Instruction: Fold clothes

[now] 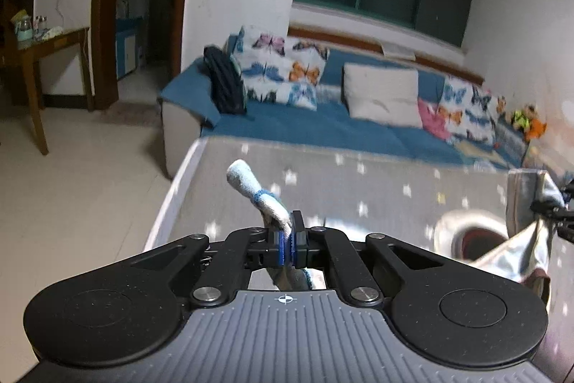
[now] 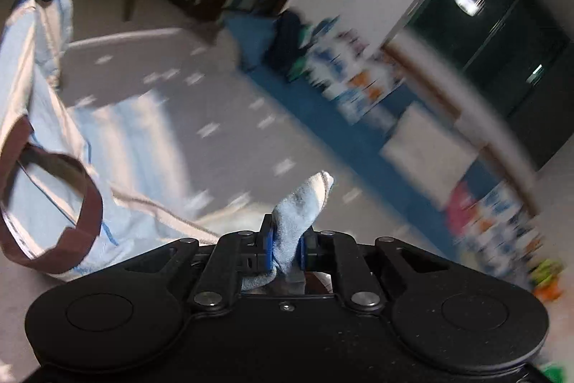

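Pale-blue and cream soft cloth garment with a dark maroon neck band (image 2: pixel 53 189) is lifted off the grey star-patterned worktop (image 1: pixel 358 189), held at two points and not yet folded. The left gripper (image 1: pixel 288 239) has its black jaws with blue pads pressed together on a bunched corner of the fabric, which sticks up past the pads as a rolled tip. The right gripper (image 2: pixel 285 248) pinches another bunched corner, thicker, so its jaws stand slightly apart around the cloth.

In the right wrist view the garment hangs between the two grips: its upper corner is up at the left gripper, the neck opening sags in the middle, and the lower part trails onto the worktop toward the near edge. The left wrist view shows the same neck opening low toward the right edge of the worktop.

Judging by this, the task is at an early stage: the garment is picked up and being spread, probably to lay it flat. No crease is visible, so all folds remain, and blur hides whether other clothes wait nearby.
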Motion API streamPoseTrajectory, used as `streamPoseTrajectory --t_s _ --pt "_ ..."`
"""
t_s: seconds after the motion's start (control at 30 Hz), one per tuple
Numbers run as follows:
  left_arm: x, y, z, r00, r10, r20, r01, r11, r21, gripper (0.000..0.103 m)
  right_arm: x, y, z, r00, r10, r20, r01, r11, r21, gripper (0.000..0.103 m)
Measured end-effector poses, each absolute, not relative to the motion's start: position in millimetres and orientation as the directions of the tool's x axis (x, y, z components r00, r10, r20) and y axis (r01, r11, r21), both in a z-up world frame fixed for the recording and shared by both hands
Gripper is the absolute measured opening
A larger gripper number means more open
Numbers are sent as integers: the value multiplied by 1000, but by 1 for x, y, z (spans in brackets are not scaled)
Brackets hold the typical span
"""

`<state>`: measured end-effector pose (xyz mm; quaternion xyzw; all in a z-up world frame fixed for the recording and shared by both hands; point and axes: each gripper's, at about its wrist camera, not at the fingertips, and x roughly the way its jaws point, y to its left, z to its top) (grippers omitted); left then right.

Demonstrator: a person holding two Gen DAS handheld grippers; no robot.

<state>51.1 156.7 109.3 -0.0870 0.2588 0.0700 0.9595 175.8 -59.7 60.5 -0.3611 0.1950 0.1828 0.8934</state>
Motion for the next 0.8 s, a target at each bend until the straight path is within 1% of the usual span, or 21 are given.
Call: streamPoseTrajectory --t_s 0.07,0.13,0.17,0.2,0.27,0.3,0.37,0.43,0.53,0.57,0.6,0.63,0.67,0.7,0.8 --pt "73 159 134 871 105 -480 -188 974 -128 4 188 -58 81 891 163 -424 -412 683 -603 14" --pt "101 165 176 900 132 -414 -209 967 -145 4 203 -57 109 926 137 -351 -342 699 -629 14" --pt "103 165 180 903 136 -407 -212 966 -147 4 211 -57 125 943 127 -309 -303 713 -632 14" --pt "112 169 208 924 151 -352 -222 960 -172 4 216 -58 140 956 118 -269 -268 728 -631 14" --pt "116 172 240 949 160 -272 -222 950 -217 4 225 -62 169 978 102 -185 -196 758 -622 14" --pt "115 171 252 958 165 -235 -219 949 -226 4 226 -67 182 984 99 -148 -170 776 -608 14" --pt "111 169 266 966 171 -194 -214 949 -232 4 227 -78 203 992 95 -88 -129 811 -570 14" --pt "103 166 266 969 159 -188 -202 949 -241 4 226 -91 210 992 103 -69 -124 839 -529 14" --pt "93 160 248 964 140 -226 -191 956 -223 4 221 -110 194 985 134 -108 -169 871 -462 14" --pt "86 156 231 956 130 -262 -187 961 -204 4 217 -115 177 979 145 -142 -195 869 -455 14" --pt "84 155 227 953 128 -276 -187 962 -198 4 211 -121 157 970 159 -183 -226 865 -447 14" --pt "78 152 209 940 122 -320 -186 966 -181 4 207 -123 143 963 166 -211 -246 861 -445 14" --pt "75 150 198 933 116 -342 -184 968 -172 4 202 -126 128 955 169 -244 -264 858 -441 14" --pt "63 144 168 910 101 -403 -175 973 -151 4 196 -129 112 945 171 -279 -283 855 -435 14" --pt "36 134 107 857 75 -510 -157 980 -119 4 176 -139 58 902 175 -395 -340 853 -397 14"
